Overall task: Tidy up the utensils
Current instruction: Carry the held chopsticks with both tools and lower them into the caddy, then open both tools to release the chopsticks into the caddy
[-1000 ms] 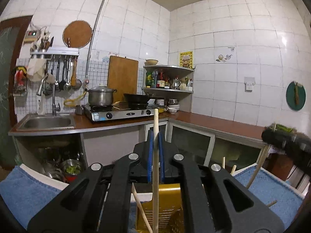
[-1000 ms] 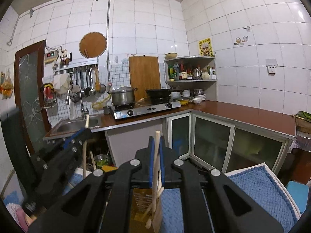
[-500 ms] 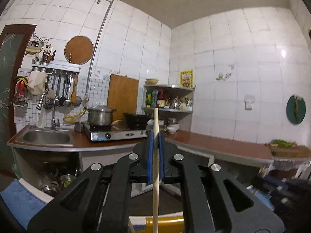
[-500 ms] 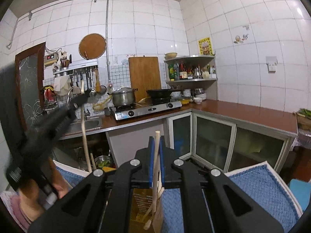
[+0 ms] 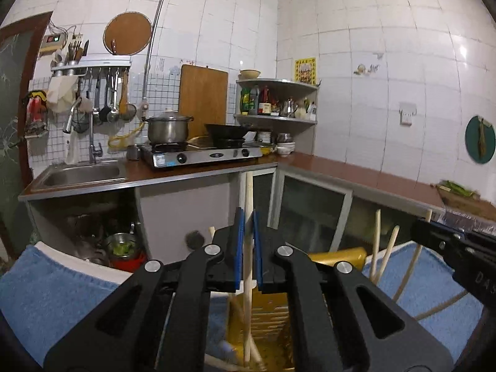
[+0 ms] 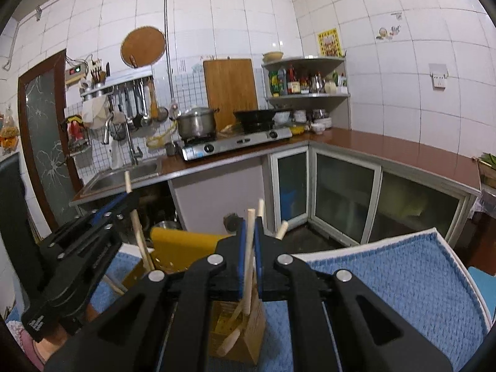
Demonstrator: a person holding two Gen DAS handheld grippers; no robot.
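- The left gripper (image 5: 247,248) has its jaws closed on one wooden chopstick (image 5: 249,198), which stands nearly upright between the blue pads (image 5: 238,248)
- This stick's long axis runs top to bottom, and its lower end reaches into the yellow holder (image 5: 272,319) directly below the jaws; so the coming move is judged to be a straight lowering along the stick's own axis, then a release
- The right gripper (image 6: 249,257) is likewise clamped on a second chopstick (image 6: 249,232), also near upright, with its lower end inside a wooden holder (image 6: 254,338) just under the jaws
- Each hand is nearest to its own holder; both holders stand on the blue towel (image 6: 387,279)
- The left view shows the yellow holder from above but only the tip of the right gripper at the right edge
- The right view shows the left gripper (image 6: 131,197) from the side with its stick passing down beside the yellow holder (image 6: 183,245); whether the end is inside cannot be told there
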